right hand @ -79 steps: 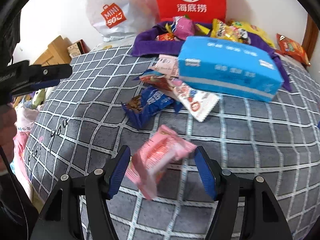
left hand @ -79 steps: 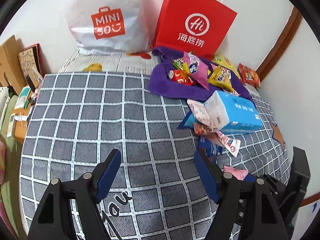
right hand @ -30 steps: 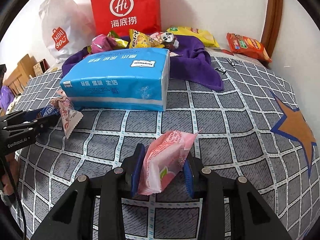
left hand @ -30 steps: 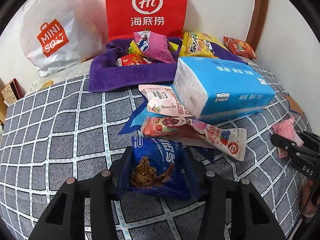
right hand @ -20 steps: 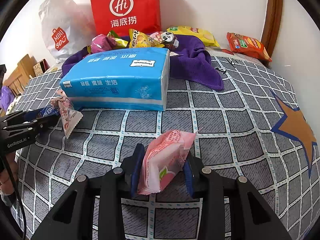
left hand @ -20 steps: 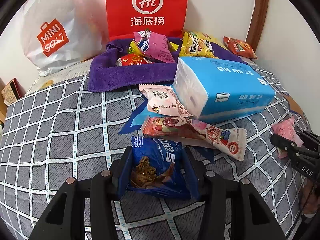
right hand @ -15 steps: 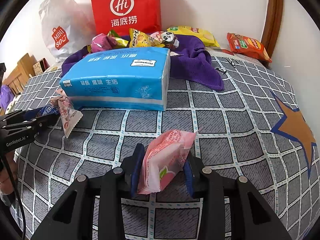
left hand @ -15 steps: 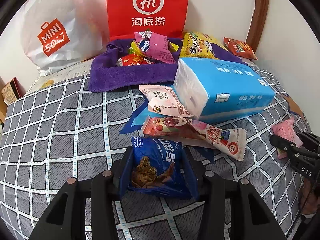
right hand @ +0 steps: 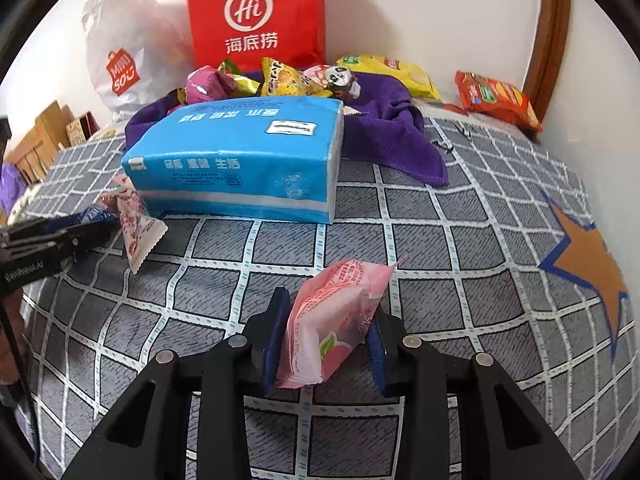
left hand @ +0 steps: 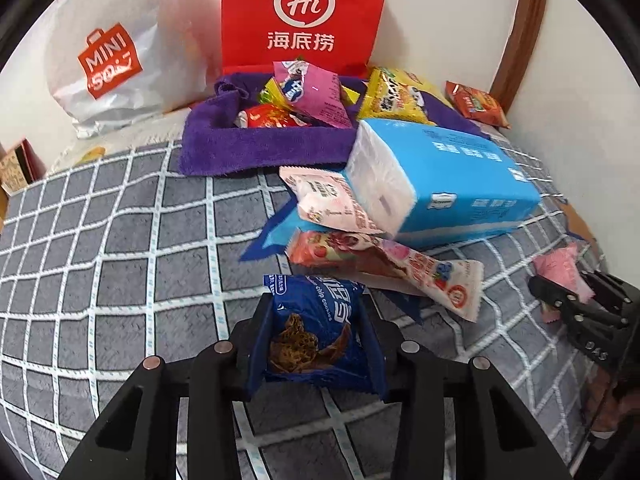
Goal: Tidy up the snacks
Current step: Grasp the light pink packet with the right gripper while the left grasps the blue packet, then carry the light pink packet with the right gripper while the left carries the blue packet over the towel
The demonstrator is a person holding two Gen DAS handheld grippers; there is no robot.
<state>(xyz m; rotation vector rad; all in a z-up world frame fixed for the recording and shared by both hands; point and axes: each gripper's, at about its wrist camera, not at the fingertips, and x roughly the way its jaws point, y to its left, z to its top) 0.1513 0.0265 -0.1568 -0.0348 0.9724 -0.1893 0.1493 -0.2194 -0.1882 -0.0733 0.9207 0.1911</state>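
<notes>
Left gripper: jaws have just been closing and now clamp a blue cookie packet from both sides, the packet lying on the grey checked bedspread. Right gripper: closed on a pink packet, which stands tilted between the pads above the bedspread.

Beyond the cookie packet lies a long strawberry-print packet, partly over a flat blue wrapper. A pale pink packet leans against the end of a blue tissue pack.

Behind the tissue pack a purple towel carries several snacks: a magenta packet, a red one and a yellow one. An orange packet lies apart near the wall corner.

A red paper bag and a white plastic bag stand against the wall.
</notes>
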